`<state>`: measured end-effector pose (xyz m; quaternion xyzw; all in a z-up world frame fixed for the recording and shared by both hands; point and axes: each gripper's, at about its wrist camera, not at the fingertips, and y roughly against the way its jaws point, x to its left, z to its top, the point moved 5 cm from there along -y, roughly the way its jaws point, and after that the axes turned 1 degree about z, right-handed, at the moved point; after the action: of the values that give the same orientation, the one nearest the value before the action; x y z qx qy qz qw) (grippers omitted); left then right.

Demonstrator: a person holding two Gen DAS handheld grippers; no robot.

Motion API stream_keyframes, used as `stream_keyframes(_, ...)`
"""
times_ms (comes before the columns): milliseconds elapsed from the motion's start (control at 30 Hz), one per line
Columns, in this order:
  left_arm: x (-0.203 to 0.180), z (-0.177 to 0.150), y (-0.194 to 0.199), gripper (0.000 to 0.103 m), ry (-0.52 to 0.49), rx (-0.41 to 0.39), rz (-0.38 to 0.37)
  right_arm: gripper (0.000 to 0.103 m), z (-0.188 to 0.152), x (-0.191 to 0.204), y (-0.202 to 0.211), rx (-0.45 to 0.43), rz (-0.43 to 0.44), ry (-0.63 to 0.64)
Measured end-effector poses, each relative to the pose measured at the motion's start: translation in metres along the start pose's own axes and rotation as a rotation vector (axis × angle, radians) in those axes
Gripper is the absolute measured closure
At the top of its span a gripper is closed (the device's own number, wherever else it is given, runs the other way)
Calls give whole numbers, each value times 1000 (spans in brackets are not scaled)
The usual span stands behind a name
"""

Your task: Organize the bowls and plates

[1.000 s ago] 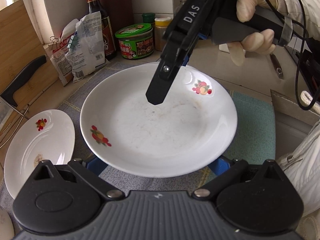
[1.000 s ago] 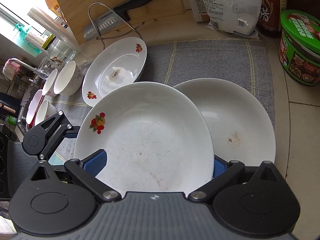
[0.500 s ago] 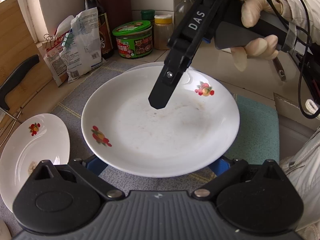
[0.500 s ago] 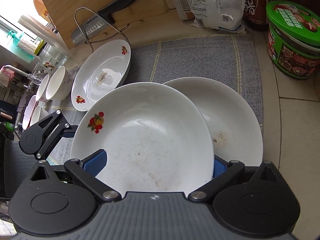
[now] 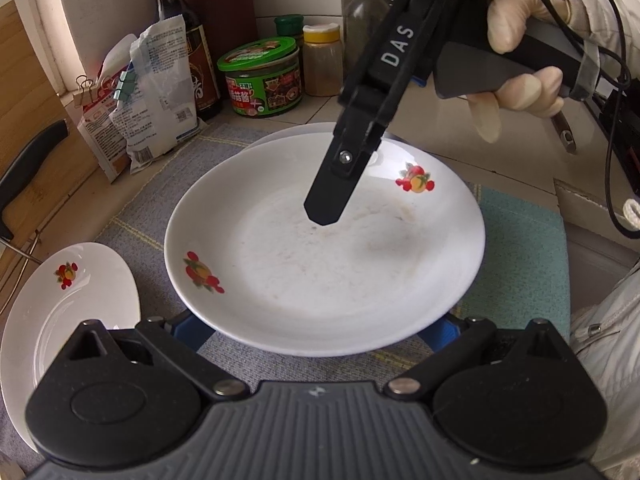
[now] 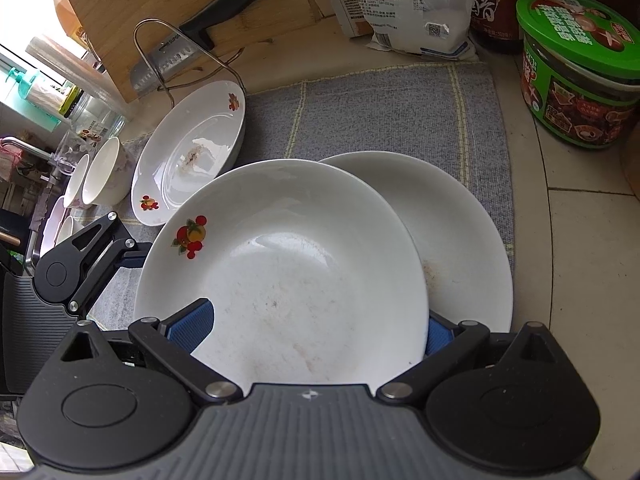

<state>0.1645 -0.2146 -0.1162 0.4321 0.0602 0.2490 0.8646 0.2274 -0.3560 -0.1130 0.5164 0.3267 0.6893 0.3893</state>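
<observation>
Right gripper [image 5: 326,216] clamps the fruit-patterned plate [image 5: 320,264] above the grey mat [image 5: 168,184], another plate [image 5: 48,300] left

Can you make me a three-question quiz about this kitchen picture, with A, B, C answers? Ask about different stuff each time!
1. Where is the plain white plate? A) partly under the front fruit plate B) in a sink C) on the cutting board
2. What colour is the jar lid? A) red B) green C) blue
3. How is the front fruit plate? A) spotless B) smeared C) broken
Answers: A, the fruit plate overlaps it; B, the lid is bright green; B, faint brown smears mark its middle.
</observation>
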Motion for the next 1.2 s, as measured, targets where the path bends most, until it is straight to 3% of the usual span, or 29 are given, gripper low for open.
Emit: stream_keyframes(1200,5,5,-12,1,-63,26,35,0,-15,-16,5,-4,5,-52)
